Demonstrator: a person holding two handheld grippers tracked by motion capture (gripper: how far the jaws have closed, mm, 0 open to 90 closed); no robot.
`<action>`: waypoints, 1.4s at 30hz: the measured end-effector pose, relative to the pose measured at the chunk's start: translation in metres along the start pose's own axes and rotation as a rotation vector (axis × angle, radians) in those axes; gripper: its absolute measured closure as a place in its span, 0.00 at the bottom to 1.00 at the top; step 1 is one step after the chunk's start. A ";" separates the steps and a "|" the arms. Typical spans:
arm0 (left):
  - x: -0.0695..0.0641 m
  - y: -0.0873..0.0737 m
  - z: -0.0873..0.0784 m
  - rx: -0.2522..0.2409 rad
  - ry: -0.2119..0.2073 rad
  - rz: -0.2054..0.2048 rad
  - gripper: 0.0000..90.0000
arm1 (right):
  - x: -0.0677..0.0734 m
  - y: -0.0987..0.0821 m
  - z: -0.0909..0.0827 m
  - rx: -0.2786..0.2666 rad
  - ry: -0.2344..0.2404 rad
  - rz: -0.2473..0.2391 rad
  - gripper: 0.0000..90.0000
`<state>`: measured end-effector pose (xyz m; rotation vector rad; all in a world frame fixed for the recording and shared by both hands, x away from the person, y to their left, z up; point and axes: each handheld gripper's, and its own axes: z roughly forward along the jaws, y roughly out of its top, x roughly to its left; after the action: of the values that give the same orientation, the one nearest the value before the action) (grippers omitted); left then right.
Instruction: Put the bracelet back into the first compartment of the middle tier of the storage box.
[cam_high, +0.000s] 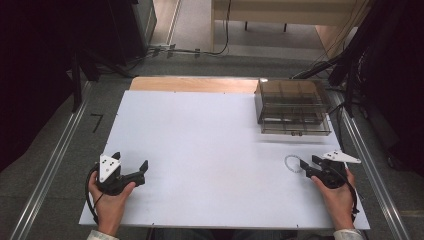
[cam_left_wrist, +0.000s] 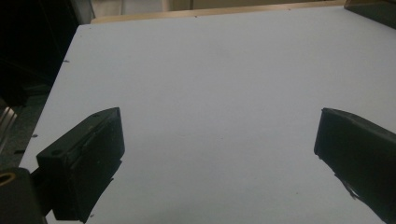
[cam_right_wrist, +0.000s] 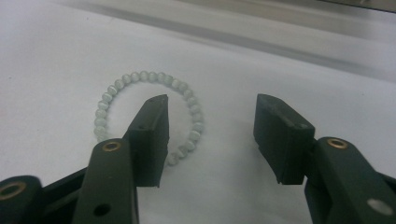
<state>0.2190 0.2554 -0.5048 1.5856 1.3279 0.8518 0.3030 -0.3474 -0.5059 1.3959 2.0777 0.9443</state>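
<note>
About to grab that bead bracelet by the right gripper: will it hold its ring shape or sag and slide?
The bead bracelet is many small beads in a loop, so it probably sags from wherever it is pinched. The beads look glossy and round, so they may slip or skate on the smooth white table. It likely weighs little.

— What stands around the white table (cam_high: 210, 150)?

— A grey floor (cam_high: 55, 150) with metal rails (cam_high: 47, 172) on both sides, and dark black frames (cam_high: 75, 75) at left and right.

— And behind it?

— A wooden strip (cam_high: 192, 84) along the far edge, cables (cam_high: 185, 50) on the floor, and pale furniture (cam_high: 280, 12) in brighter light.
</note>
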 end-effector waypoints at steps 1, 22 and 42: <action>0.000 0.000 0.000 0.000 -0.001 0.000 0.02 | 0.000 0.000 0.000 0.004 0.001 -0.001 0.51; 0.000 0.000 0.000 -0.003 0.001 -0.002 0.02 | 0.003 0.002 0.003 0.028 0.006 -0.026 0.78; -0.001 0.000 0.000 0.002 0.001 0.003 0.02 | 0.004 0.002 0.004 0.035 0.027 -0.004 0.93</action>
<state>0.2189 0.2549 -0.5050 1.5890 1.3284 0.8535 0.3056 -0.3423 -0.5069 1.4033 2.1255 0.9339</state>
